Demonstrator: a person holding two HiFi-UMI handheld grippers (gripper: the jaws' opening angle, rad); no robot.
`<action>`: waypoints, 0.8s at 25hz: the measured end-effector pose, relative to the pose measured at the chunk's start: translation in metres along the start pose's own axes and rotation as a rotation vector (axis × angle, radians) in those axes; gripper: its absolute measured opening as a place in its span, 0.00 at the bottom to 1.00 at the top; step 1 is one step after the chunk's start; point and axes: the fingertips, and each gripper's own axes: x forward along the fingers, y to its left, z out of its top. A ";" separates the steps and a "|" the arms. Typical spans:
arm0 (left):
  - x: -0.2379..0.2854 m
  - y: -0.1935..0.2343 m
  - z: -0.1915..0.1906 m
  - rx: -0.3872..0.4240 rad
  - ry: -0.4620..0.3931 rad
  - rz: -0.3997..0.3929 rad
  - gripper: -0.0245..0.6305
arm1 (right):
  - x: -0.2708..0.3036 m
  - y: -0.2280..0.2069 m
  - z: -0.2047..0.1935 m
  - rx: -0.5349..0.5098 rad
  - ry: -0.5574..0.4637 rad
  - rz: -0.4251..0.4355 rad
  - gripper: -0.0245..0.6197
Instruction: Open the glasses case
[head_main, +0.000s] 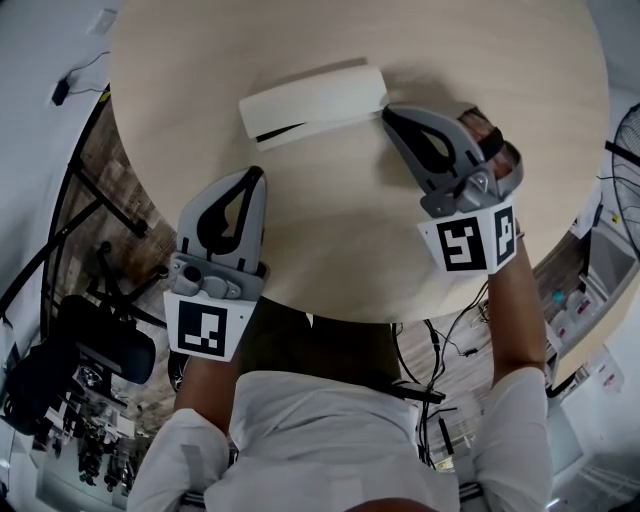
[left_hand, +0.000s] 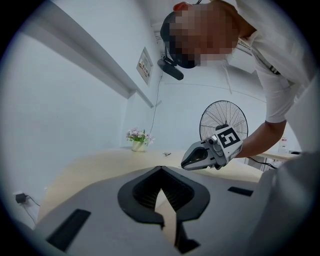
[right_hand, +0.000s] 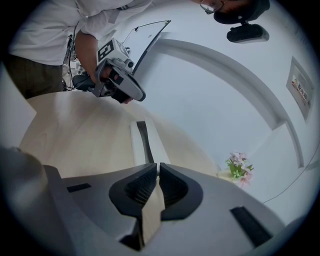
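A white glasses case (head_main: 313, 103) lies on the round pale wooden table (head_main: 330, 260), long side across, with a dark slit along its near edge. My right gripper (head_main: 385, 112) is shut, and its tip sits at the case's right end. In the right gripper view the case (right_hand: 145, 142) stretches away just past the jaws of the right gripper (right_hand: 157, 165), which hold nothing. My left gripper (head_main: 257, 172) is shut and empty, a little short of the case's left half. The left gripper view shows the left gripper (left_hand: 160, 168) with its jaws meeting at the tip, and the right gripper (left_hand: 210, 152) beyond; the case is hidden there.
A small pot of pink flowers (left_hand: 138, 138) stands at the table's far edge. A floor fan (left_hand: 223, 117) stands beyond the table. Chairs and cables (head_main: 100, 330) lie on the floor to the left, below the table rim.
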 end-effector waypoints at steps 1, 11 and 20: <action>0.000 0.000 0.000 0.001 0.003 -0.001 0.05 | 0.000 -0.002 0.001 0.001 0.000 -0.002 0.09; -0.006 0.006 0.000 -0.003 0.020 -0.014 0.05 | 0.006 -0.032 0.012 0.057 -0.019 -0.031 0.09; -0.007 0.013 -0.005 -0.018 0.025 -0.036 0.05 | 0.025 -0.054 0.014 0.163 -0.042 -0.054 0.08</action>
